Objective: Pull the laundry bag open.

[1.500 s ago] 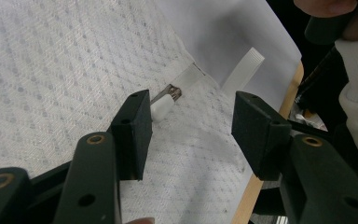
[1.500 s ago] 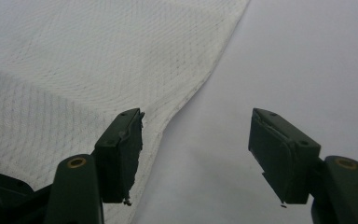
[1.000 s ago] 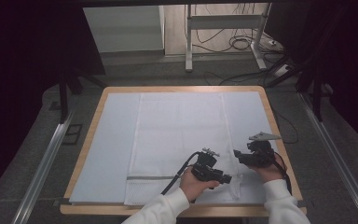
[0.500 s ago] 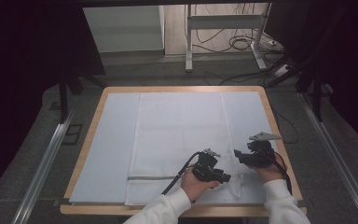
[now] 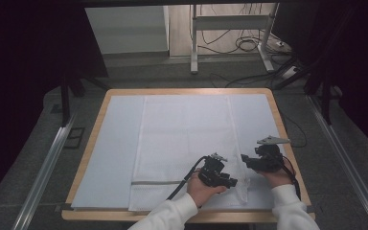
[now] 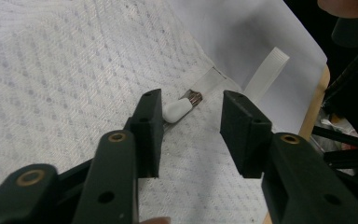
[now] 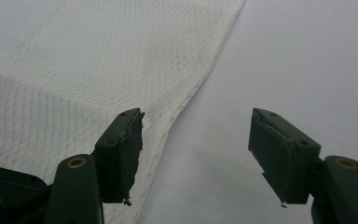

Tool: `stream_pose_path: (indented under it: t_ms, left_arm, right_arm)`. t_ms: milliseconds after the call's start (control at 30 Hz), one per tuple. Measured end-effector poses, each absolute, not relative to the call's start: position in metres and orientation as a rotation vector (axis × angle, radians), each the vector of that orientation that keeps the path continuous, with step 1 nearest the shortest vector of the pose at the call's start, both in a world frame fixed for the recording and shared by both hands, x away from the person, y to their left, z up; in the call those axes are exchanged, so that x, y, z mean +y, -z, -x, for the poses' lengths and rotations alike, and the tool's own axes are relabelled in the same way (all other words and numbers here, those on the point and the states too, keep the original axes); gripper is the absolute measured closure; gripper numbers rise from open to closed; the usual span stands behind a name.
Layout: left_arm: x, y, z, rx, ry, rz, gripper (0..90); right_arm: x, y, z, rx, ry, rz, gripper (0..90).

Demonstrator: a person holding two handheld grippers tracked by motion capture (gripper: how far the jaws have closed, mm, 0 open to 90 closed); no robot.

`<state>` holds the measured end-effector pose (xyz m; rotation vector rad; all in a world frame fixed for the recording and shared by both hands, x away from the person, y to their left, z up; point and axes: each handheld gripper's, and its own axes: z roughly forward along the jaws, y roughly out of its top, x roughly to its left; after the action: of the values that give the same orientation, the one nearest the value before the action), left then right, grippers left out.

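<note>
I have both grippers low over the near right part of the table (image 5: 90, 143), which is covered by a pale sheet (image 5: 120, 143). A white textured cloth (image 5: 187, 139) lies flat on that sheet, running from the far edge to the near edge, a grey stripe (image 5: 155, 182) crossing it close to the near end. My left gripper (image 5: 232, 182) sits over the cloth's near right corner, held in my left hand (image 5: 203, 189), its cable (image 5: 184, 179) trailing back across the stripe. In the left gripper view its jaws stand apart with nothing between the pads (image 6: 242, 135); the weave of the cloth (image 6: 74, 84) lies under them, and just ahead of the left jaw lies a small white tag with a metal end (image 6: 182, 107), resting on the stripe (image 6: 205, 84). Beyond it a white ribbed strip (image 6: 265, 74) lies on the pale sheet (image 6: 242, 32), near the wooden table edge (image 6: 314, 102). My right gripper (image 5: 244, 159) is just to the right of the cloth's right edge, grey plate on top, my right hand (image 5: 275, 175) behind it. In the right gripper view its jaws are spread wide and empty: the left jaw stands over the cloth's hem (image 7: 186, 98), the right jaw over bare sheet (image 7: 298, 60). I cannot tell whether either jaw touches the surface.
</note>
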<state>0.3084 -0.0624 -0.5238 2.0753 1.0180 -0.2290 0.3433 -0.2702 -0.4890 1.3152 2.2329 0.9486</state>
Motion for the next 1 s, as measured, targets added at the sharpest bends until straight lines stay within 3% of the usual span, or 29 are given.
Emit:
stream_pose_path:
  t_ms: [267, 767, 1000]
  left_arm:
    - [-0.066, 0.525, -0.309, 1.018, 0.247, -2.073, 56.7]
    - [-0.075, 0.522, -0.307, 0.988, 0.118, -2.157, 66.1]
    - [-0.076, 0.522, -0.306, 0.977, 0.059, -2.178, 76.6]
  right_arm:
    - [-0.273, 0.488, -0.343, 2.223, -0.956, -1.324, 34.3]
    - [-0.275, 0.486, -0.343, 2.205, -0.964, -1.334, 34.3]
    - [-0.275, 0.485, -0.343, 2.202, -0.968, -1.336, 34.3]
